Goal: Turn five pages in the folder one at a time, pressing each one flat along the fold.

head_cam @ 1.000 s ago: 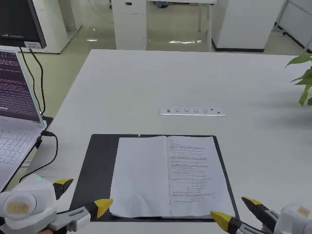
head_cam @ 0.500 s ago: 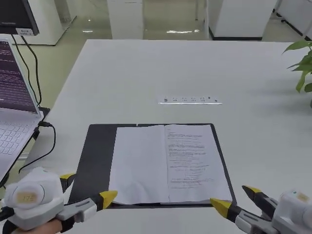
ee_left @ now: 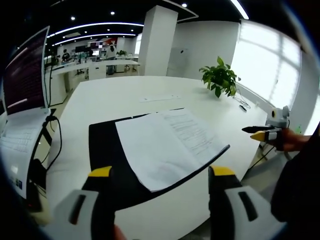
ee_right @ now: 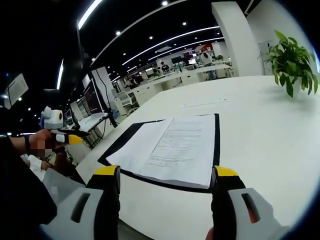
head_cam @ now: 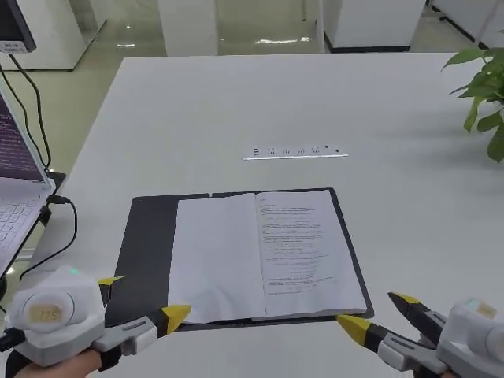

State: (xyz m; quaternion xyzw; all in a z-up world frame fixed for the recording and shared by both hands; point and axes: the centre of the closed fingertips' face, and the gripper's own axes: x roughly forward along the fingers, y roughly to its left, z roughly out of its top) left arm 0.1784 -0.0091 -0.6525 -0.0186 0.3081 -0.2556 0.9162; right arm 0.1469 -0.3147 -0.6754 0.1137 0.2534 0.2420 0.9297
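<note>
The black folder (head_cam: 146, 253) lies open and flat on the white table (head_cam: 236, 102), right in front of you. The left page (head_cam: 213, 256) is blank. The right page (head_cam: 303, 244) has small print on it.

Your left gripper (head_cam: 143, 298) is at the near left corner of the folder. Its jaws are spread wide and hold nothing. One yellow tip sits just at the near edge of the folder, below the blank page. You cannot tell if it touches. In the left gripper view, that corner of the folder lies between the two jaws.

Your right gripper (head_cam: 378, 312) is by the near right corner of the folder. Its jaws are spread wide too, with nothing in them. The closest yellow tip is just beside the corner but apart from it. In the right gripper view, the near edge of the printed page lies just ahead, between the jaws.

A plug strip (head_cam: 295, 151) lies on the table beyond the folder. A laptop (head_cam: 16, 197) is at the far left, and a green plant (head_cam: 480, 94) is at the far right.
</note>
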